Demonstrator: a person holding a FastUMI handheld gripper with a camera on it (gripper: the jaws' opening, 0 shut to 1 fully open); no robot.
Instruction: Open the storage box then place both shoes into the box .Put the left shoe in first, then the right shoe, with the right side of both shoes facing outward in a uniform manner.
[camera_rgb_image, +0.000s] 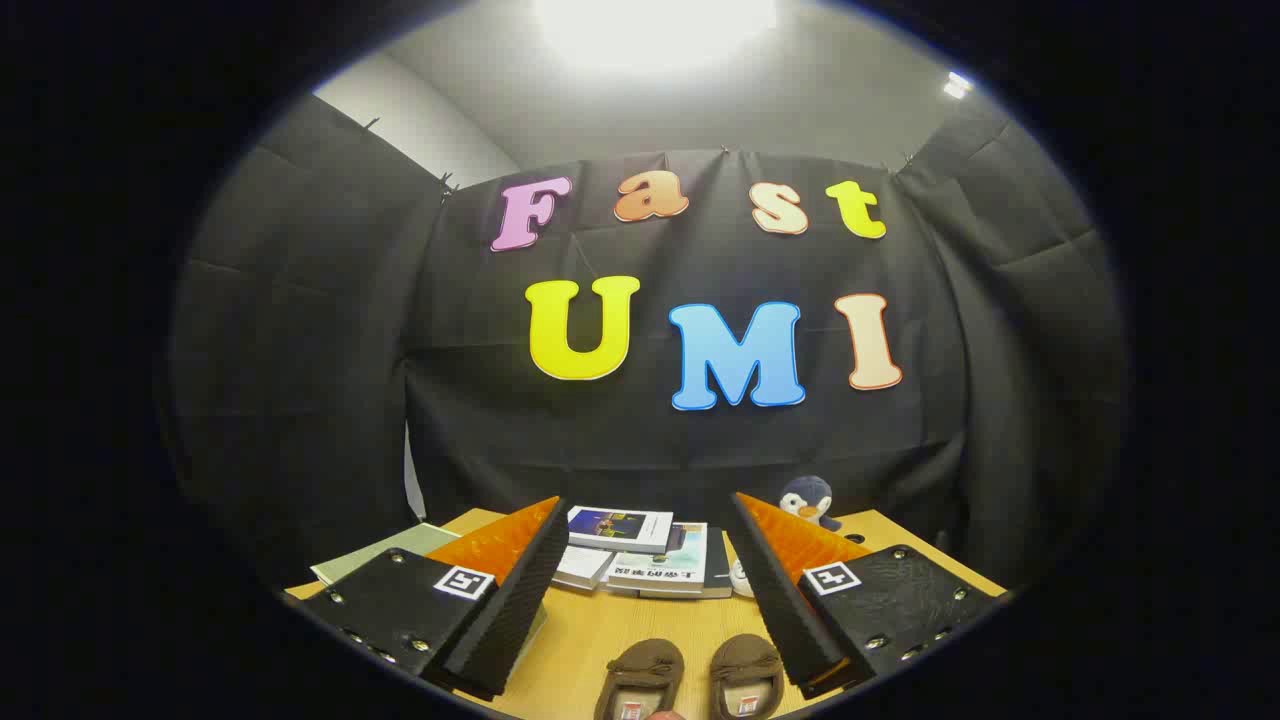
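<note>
Two brown slip-on shoes (690, 675) lie side by side on the wooden table (600, 630), toes pointing away from me, low between my fingers. My gripper (650, 520) is open, its fingers spread wide with nothing between them, held above the shoes. A pale green flat thing (380, 550), perhaps the storage box's lid, lies behind the left finger; I cannot tell for sure.
A pile of books (640, 555) lies on the table beyond the shoes. A small penguin plush (808, 500) stands at the back right near the black cloth wall. A small white object (742, 578) sits by the right finger.
</note>
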